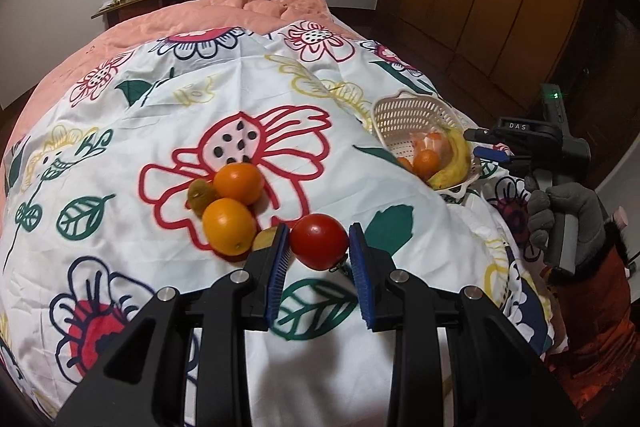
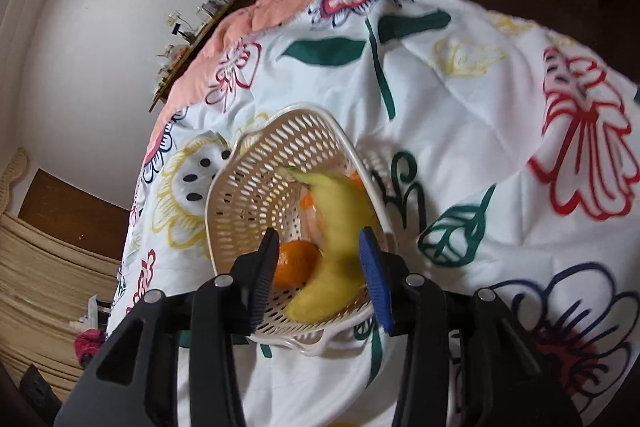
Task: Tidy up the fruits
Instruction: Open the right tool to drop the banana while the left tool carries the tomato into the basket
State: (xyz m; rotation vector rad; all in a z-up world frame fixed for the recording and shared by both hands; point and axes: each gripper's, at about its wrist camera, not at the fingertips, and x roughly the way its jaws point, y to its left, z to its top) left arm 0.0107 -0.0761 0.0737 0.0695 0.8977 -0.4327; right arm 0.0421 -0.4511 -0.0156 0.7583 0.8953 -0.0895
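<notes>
left gripper [image 1: 318, 247] grips tomato [image 1: 319, 241] | banana [image 2: 334, 247] in basket [image 2: 256, 163] (right view closer)

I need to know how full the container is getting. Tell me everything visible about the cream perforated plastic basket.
The cream perforated plastic basket is bowl-shaped, with slotted walls, a wavy scalloped rim and a flat lip. It sits tilted on the flower-printed white cloth, near the cloth's edge. Inside lie a yellow banana curving along one wall, a whole orange mandarin and a peeled orange fruit. Much of the far wall is bare. The right gripper hangs over it, pads off the banana.
</notes>
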